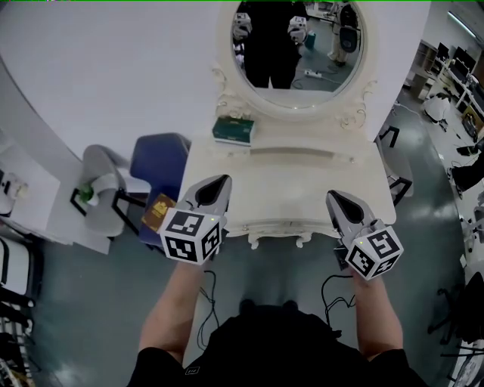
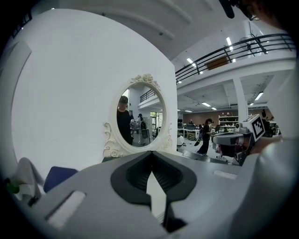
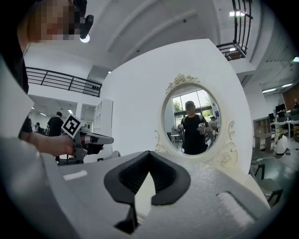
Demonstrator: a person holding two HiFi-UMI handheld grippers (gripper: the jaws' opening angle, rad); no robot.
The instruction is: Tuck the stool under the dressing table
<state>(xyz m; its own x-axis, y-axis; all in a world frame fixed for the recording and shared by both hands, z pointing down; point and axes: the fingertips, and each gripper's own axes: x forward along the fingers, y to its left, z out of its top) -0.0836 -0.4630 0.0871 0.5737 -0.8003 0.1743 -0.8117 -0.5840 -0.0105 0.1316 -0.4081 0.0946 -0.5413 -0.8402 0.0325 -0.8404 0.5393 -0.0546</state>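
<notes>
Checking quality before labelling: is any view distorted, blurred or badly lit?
Head view: evenly lit and sharp, with the wall edge curved by the lens. Left gripper view: strong fisheye, black corners, the left gripper soft near the lens, the mirror sharp. Right gripper view: same fisheye, ceiling lamps blown out.

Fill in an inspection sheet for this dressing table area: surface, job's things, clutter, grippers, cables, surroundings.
Surface: dressing table top pale, mostly bare.
Job's things: stool, nothing seen.
Clutter: green box at the mirror base; brown packet left of the table.
Grippers: left hand-held gripper and right hand-held gripper both shut, empty.
Cables: dark cables on the floor near the person's legs.
Surroundings: blue chair and white chair at left; office desks at right.
</notes>
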